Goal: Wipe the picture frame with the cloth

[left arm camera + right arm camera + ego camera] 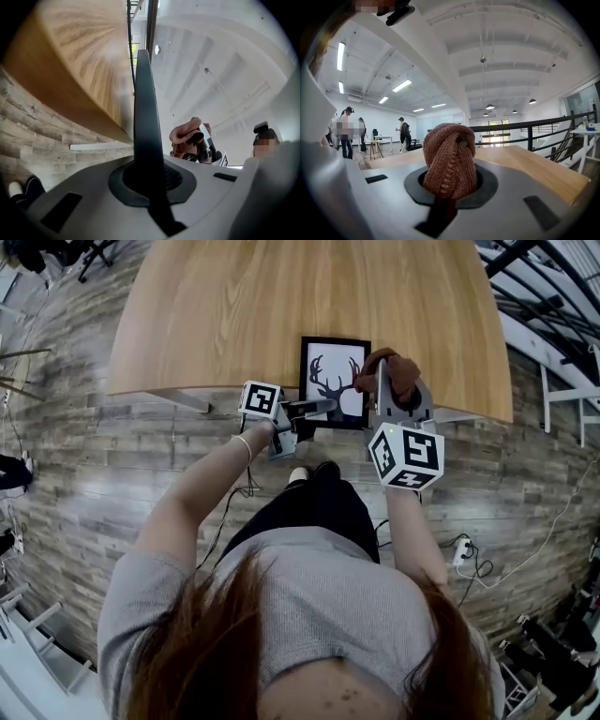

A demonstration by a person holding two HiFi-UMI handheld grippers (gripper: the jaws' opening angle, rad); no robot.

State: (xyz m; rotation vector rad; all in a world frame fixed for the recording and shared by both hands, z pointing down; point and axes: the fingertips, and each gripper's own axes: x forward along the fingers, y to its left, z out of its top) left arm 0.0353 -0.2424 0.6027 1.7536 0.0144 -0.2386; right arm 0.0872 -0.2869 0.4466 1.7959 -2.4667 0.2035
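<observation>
- Two grippers are in the person's hands, one on each side of the picture frame (335, 381).
- The left gripper (312, 410) has its jaws pinched tight on the near left part of the frame. In the left gripper view, the frame's thin dark edge stands up right between the jaws.
- The frame is black with a deer picture in it, face up. It is at the near edge of the wooden table (281, 306), and its near end sticks out past that edge.
- The right gripper (394, 395) is squeezed on the cloth (450, 159), a bunched-up red-brown knit.
- The cloth is at the frame's right side, near the far corner. It is not clear whether they touch.
- The person's shoes (314, 472) are on the plank floor (112, 474) below.
</observation>
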